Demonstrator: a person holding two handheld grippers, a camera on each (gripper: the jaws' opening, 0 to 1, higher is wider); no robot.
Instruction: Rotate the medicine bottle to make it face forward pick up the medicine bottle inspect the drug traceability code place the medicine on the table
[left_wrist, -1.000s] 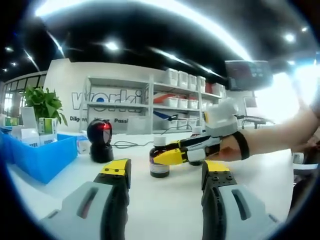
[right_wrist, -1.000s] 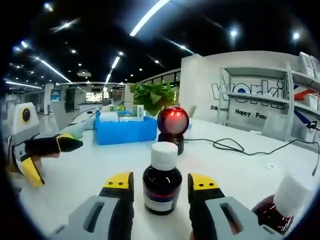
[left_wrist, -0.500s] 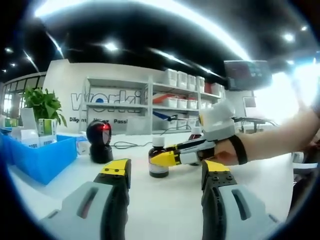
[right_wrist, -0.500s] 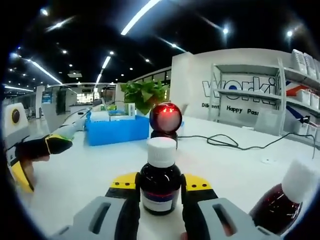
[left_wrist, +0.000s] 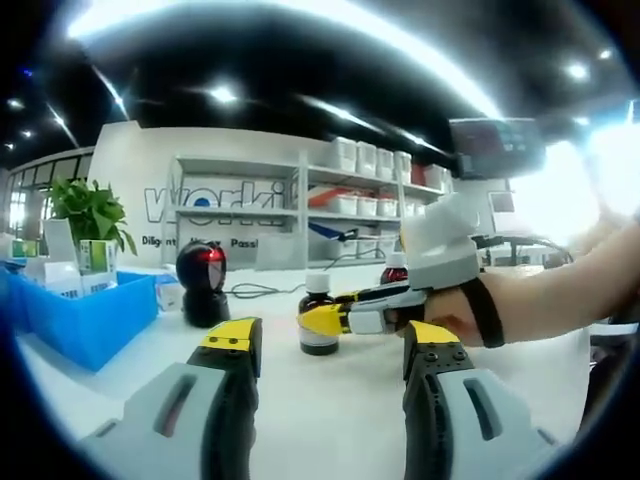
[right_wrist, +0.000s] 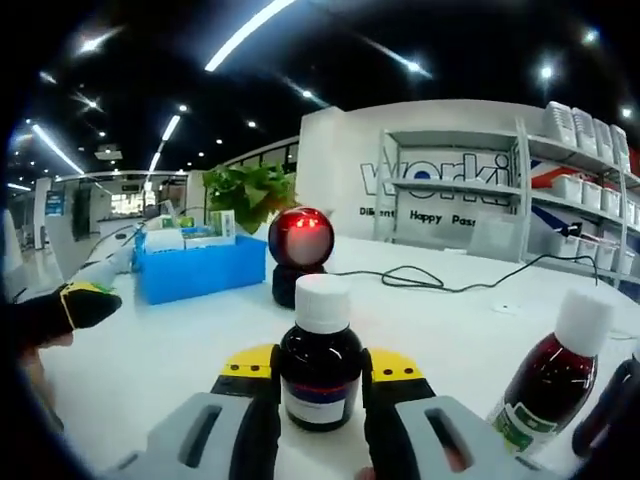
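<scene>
A brown medicine bottle (right_wrist: 321, 345) with a white cap stands upright between my right gripper's (right_wrist: 320, 375) yellow-tipped jaws, which are shut on its sides. Its label faces the camera. In the left gripper view the same bottle (left_wrist: 318, 325) sits low over the white table (left_wrist: 330, 420), held by the right gripper (left_wrist: 335, 318) that reaches in from the right with a person's hand behind it. My left gripper (left_wrist: 333, 345) is open with nothing between its fingers, nearer than the bottle. The left gripper's tip (right_wrist: 70, 303) shows at the left edge.
A second bottle (right_wrist: 548, 375) with red liquid stands to the right, also behind the hand (left_wrist: 393, 270). A black scanner with a red light (right_wrist: 299, 252) stands beyond, trailing a cable (right_wrist: 420, 282). A blue bin (right_wrist: 190, 275) and a plant (right_wrist: 245, 190) lie to the left.
The right gripper's jaws closed on the brown bottle's sides. The right gripper view has since swung, bringing the red bottle further into view. The left gripper stayed open and nearly still.
</scene>
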